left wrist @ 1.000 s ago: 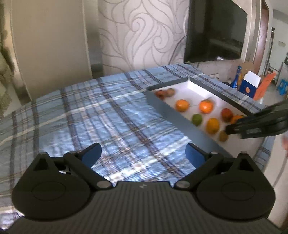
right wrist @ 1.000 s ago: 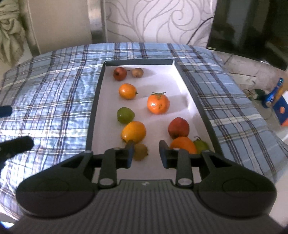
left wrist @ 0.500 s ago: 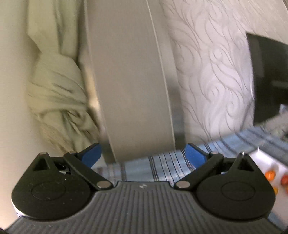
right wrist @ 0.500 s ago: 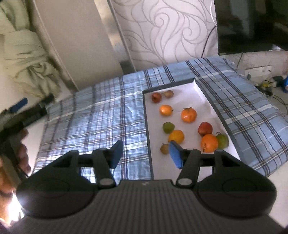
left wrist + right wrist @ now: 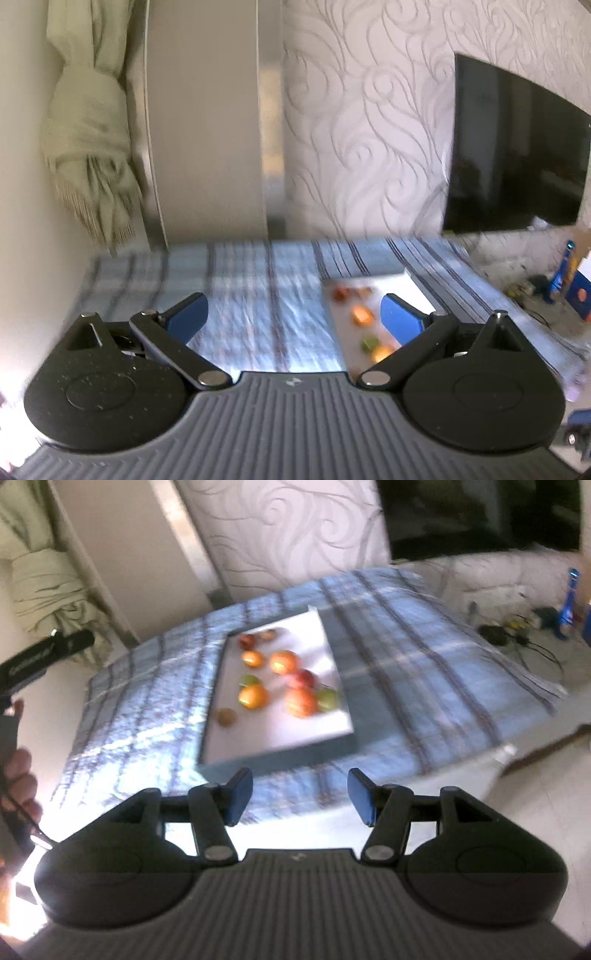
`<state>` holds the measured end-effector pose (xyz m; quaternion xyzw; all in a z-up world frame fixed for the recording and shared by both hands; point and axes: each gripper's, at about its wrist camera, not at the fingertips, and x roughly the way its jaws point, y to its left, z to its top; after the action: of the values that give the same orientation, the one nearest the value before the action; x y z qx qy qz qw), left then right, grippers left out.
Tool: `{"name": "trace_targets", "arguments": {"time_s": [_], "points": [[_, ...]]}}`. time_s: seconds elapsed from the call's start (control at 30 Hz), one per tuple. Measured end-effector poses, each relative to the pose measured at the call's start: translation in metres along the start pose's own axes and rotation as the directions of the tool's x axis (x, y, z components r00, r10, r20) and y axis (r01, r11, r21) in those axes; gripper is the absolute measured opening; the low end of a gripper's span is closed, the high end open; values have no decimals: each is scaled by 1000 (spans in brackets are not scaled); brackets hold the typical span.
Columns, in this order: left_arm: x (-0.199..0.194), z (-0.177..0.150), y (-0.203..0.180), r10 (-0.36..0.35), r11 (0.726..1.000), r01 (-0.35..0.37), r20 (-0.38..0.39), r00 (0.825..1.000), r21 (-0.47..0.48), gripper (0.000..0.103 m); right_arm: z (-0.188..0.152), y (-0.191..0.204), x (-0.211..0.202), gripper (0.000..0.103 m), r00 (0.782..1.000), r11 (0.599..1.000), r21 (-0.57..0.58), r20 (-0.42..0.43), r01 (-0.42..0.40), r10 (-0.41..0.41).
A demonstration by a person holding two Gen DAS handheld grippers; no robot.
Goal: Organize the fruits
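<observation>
A grey-rimmed white tray (image 5: 306, 734) lies on the blue plaid table and holds several fruits: oranges (image 5: 253, 696), a red apple (image 5: 303, 679), green fruits (image 5: 328, 698) and a small brown one (image 5: 226, 716). My right gripper (image 5: 300, 795) is open and empty, held back from the table's near edge, well short of the tray. My left gripper (image 5: 293, 319) is open and empty above the table, left of the tray (image 5: 417, 291), whose fruits (image 5: 362, 314) show blurred. The left gripper also shows at the left edge of the right wrist view (image 5: 40, 657).
A plaid cloth (image 5: 406, 657) covers the table. A dark TV (image 5: 517, 158) hangs on the patterned wall. A knotted curtain (image 5: 88, 147) hangs at the left. A blue bottle (image 5: 569, 602) and cables lie on the floor at the right.
My right gripper has pulled back and up from the tray and opened wider. My left gripper swung up toward the wall, then came back down toward the table; both views are motion-blurred.
</observation>
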<state>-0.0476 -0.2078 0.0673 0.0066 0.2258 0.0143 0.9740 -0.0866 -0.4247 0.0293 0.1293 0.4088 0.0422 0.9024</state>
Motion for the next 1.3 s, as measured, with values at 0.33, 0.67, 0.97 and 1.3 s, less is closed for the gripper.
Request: {"name": "trace_targets", "arguments": {"time_s": [0.33,0.67,0.97,1.3], "points": [[-19,-43,-59,-22,999,16,-115,993,-48,101,-18,-22,-15,60,999,993,-115,-27,37,-41],[-13,-60,-84,-36,999,36,-193,980,-2,101,-19,-37,-14,60,998,988,-142,-30,53,-58],[-14,-59,-93,-51,997,60,-198,979,39,101,-21,-42,-16,60,998,992,-116,-32,47,-51],[-13,-57,-94,-69,996,80,-195,978,48,101,-21,-41,-15,60,997,991,-116,-31,60,-64]]}}
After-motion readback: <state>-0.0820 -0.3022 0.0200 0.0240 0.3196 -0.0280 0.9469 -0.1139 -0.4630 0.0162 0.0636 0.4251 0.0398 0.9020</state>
